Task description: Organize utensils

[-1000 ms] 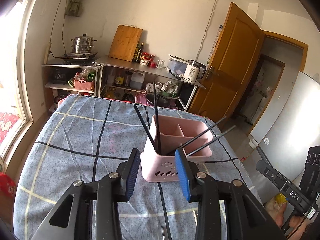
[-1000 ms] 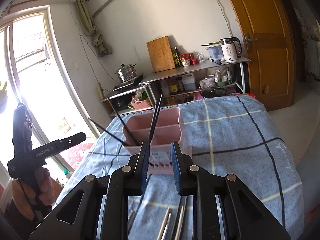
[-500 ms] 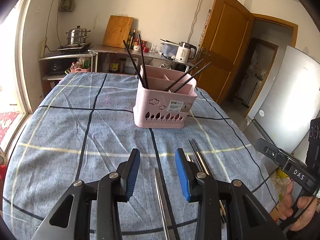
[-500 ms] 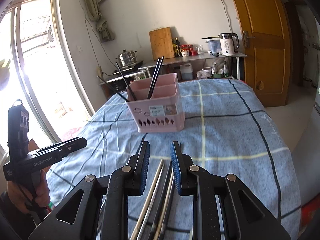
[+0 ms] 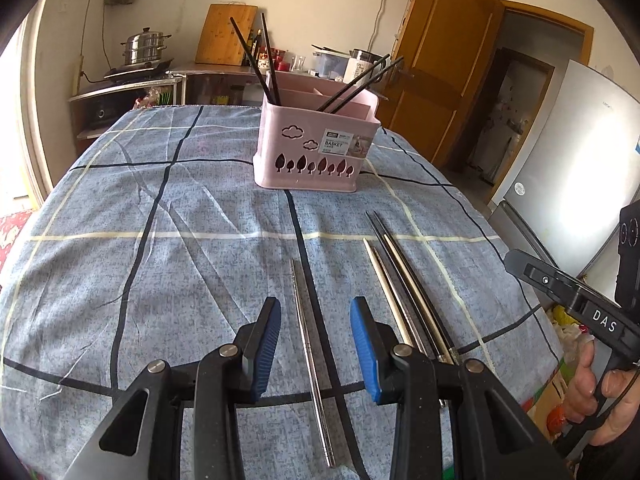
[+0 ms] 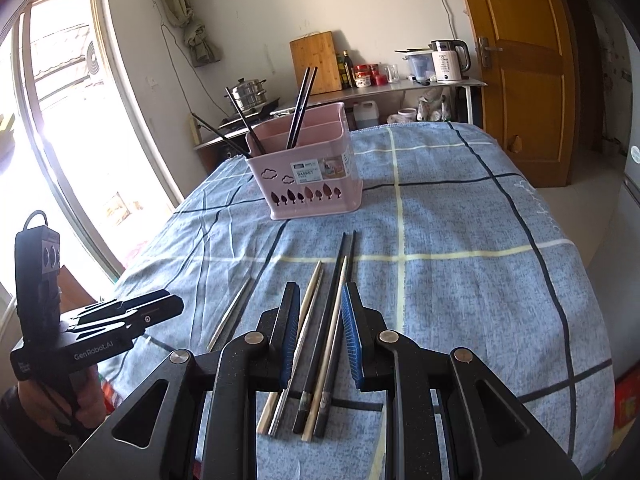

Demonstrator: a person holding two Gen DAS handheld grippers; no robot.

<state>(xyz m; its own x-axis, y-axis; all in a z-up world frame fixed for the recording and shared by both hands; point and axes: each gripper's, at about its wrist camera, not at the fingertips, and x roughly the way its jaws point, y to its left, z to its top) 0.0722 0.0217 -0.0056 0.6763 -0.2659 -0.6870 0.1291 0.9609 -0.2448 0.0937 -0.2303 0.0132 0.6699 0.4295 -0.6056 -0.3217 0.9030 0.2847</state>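
A pink utensil basket [image 5: 316,148] [image 6: 312,176] stands mid-table with several black chopsticks [image 5: 256,60] [image 6: 300,108] leaning in its compartments. A single metal chopstick [image 5: 310,352] [image 6: 230,312] lies on the cloth between the fingers of my open, empty left gripper [image 5: 315,316]. A bundle of several loose chopsticks [image 5: 404,288] [image 6: 320,332], black, pale and metal, lies to its right. My open, empty right gripper [image 6: 320,304] hovers over that bundle, its jaws either side of it.
The table carries a blue checked cloth [image 5: 160,216] [image 6: 460,240]. A shelf with a kettle [image 6: 448,60], cutting board [image 5: 226,34] and steamer pot [image 5: 146,46] stands beyond the far edge. A door [image 6: 524,60] and fridge [image 5: 560,152] are to the right.
Both grippers have pulled back from the basket and dropped low toward the near edge. The loose chopsticks now lie between and under their fingers. Both remain open.
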